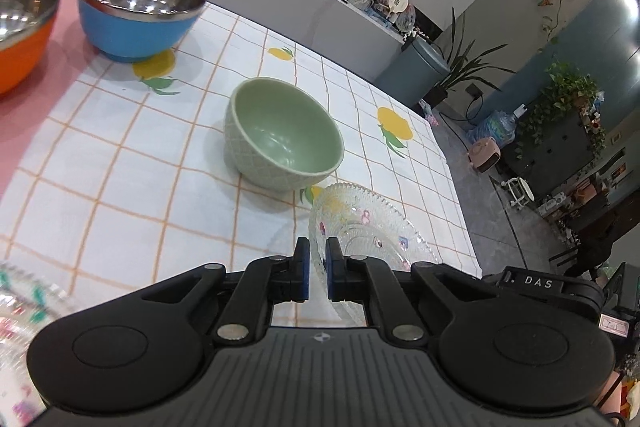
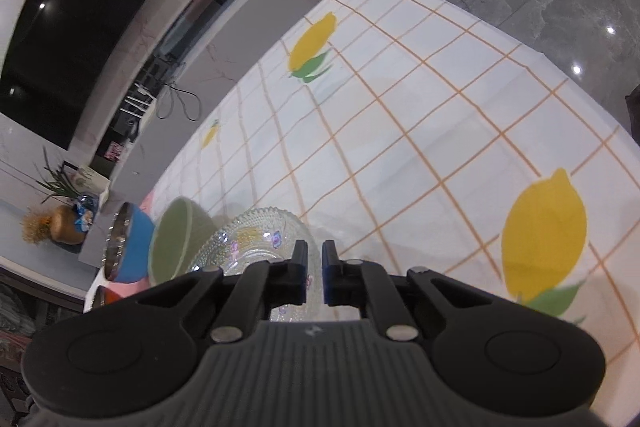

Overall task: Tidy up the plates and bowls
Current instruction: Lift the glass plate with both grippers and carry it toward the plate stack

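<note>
A clear glass plate with small coloured flower marks is held by both grippers on its rim. My left gripper is shut on the plate's near edge, and the glass shows between its blue pads. In the right wrist view, my right gripper is shut on another part of the same plate. A pale green bowl stands upright on the cloth just beyond the plate. Further back stand a blue steel-lined bowl and an orange one.
The table carries a white checked cloth with lemon prints. Its right edge drops to the grey floor. Another patterned glass dish shows blurred at the lower left. In the right wrist view, open cloth stretches ahead.
</note>
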The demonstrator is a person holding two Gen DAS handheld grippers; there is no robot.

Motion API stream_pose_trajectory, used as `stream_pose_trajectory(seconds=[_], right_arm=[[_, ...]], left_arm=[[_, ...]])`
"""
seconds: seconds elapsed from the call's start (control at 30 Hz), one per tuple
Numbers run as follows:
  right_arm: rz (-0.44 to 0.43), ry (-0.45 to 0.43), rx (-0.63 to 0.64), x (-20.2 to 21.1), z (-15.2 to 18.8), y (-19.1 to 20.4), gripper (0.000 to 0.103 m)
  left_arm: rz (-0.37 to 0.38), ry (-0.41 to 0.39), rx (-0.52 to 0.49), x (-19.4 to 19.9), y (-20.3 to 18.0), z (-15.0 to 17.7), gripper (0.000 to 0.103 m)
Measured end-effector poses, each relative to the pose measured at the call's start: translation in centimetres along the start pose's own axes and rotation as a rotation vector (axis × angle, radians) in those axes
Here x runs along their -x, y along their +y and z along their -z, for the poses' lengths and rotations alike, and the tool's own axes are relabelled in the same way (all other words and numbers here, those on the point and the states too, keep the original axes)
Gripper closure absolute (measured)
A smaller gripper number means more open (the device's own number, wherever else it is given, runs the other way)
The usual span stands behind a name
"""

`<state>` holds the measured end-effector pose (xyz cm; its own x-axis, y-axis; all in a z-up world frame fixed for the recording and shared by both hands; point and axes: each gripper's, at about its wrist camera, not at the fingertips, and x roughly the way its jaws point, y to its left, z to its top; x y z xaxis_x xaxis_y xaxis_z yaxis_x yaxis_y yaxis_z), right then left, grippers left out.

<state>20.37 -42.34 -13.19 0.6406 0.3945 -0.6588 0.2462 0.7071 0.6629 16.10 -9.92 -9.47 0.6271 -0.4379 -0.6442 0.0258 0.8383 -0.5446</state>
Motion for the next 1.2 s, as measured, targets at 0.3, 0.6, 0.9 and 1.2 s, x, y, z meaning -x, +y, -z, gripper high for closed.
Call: stream_pose_trajectory(seconds=[0.3, 0.6, 0.9, 1.2], right_arm=[[-0.100, -0.014, -0.005, 2.8, 4.4, 1.4, 0.099], [-0.190, -0.010, 0.002, 4.0, 9.5, 4.7, 0.100], [-0.247, 0.056, 0.101, 2.5, 13.4, 9.2, 0.100], [-0.218, 0.121, 0.217, 0.6, 15.7, 11.5, 0.100]], left_arm=[[0.030, -0.040, -0.022, 5.2, 1.9, 0.6, 0.096], [0.025, -0.104, 0.006, 11.1, 5.1, 1.3, 0.096], [-0.028, -0.153, 0.043, 15.7, 9.8, 2.6, 0.096], [-0.038, -0.140, 0.090, 16.6, 13.5, 3.7, 0.097]])
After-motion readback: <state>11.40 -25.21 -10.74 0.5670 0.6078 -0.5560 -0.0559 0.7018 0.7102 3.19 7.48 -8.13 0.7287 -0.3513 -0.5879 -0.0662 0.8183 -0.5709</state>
